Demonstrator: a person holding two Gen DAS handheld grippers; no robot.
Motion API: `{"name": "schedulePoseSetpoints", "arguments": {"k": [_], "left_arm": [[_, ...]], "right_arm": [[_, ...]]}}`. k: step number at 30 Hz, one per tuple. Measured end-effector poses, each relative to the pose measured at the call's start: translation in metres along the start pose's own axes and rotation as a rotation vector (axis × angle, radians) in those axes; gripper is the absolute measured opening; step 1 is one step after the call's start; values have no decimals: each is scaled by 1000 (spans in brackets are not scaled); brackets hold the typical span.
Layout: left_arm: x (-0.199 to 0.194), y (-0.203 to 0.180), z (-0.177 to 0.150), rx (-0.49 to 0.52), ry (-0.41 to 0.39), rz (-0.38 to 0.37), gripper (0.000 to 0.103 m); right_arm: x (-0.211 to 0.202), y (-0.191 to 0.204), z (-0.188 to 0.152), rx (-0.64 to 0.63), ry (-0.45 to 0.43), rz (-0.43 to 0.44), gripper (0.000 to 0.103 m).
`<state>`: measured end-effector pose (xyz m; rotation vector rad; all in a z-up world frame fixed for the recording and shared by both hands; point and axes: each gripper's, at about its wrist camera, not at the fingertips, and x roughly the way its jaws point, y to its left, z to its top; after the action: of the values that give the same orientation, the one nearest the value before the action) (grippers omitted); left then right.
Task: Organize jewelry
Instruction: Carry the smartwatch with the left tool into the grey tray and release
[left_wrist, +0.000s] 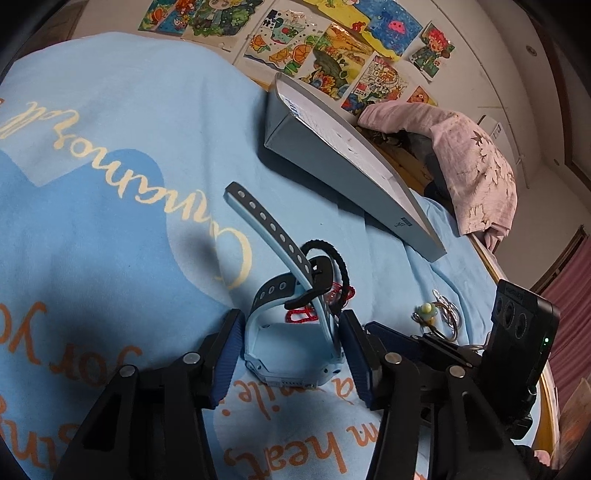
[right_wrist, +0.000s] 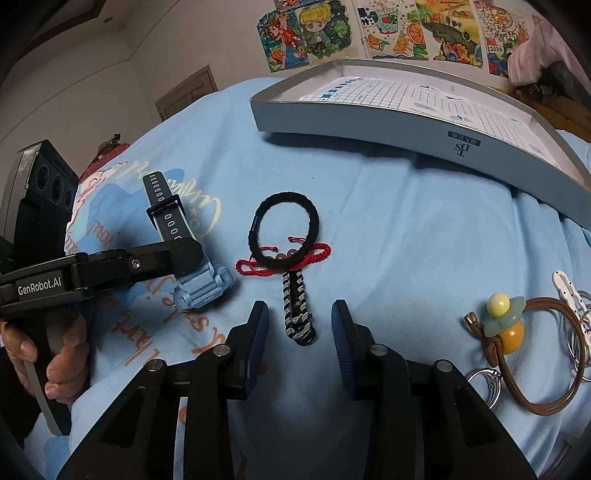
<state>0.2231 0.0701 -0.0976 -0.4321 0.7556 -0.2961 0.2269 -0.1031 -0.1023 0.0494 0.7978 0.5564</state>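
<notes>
The left gripper (left_wrist: 291, 354) is down on the blue blanket (left_wrist: 110, 184). A blue watch (left_wrist: 288, 354) sits between its two fingers. The pads look tight against the sides of the watch, so it is grabbing the watch. The watch strap sticks up past the fingers.

The right gripper (right_wrist: 299, 339) has its jaws apart. A black and white braid (right_wrist: 299, 314) lies between them on the blanket, but the pads do not touch it.

Just past the braid lies a black ring band (right_wrist: 284, 229), and a red string (right_wrist: 258, 264) is tucked under it. Off to the right are a brown cord with beads (right_wrist: 506, 325) and some silver rings (right_wrist: 576, 332).

A flat grey box (right_wrist: 406, 122) sits open farther back on the blanket. A hand (right_wrist: 55, 354) holds the left gripper's handle.
</notes>
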Motion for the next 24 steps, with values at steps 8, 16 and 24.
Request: {"name": "schedulePoseSetpoints", "arguments": {"k": [8,16,24], "left_arm": [[-1,-3,-1,18,-16,-7,44],[-10,-9,-6,56,-51,-39,23],[-28,-10,-5,47,-112,-29,22]], "right_arm": [[0,0,-2,-9,-2,0,15],[-7,0,-4,-8,-14,25,14],[-22,-1,-7,20,-61,35,13]]}}
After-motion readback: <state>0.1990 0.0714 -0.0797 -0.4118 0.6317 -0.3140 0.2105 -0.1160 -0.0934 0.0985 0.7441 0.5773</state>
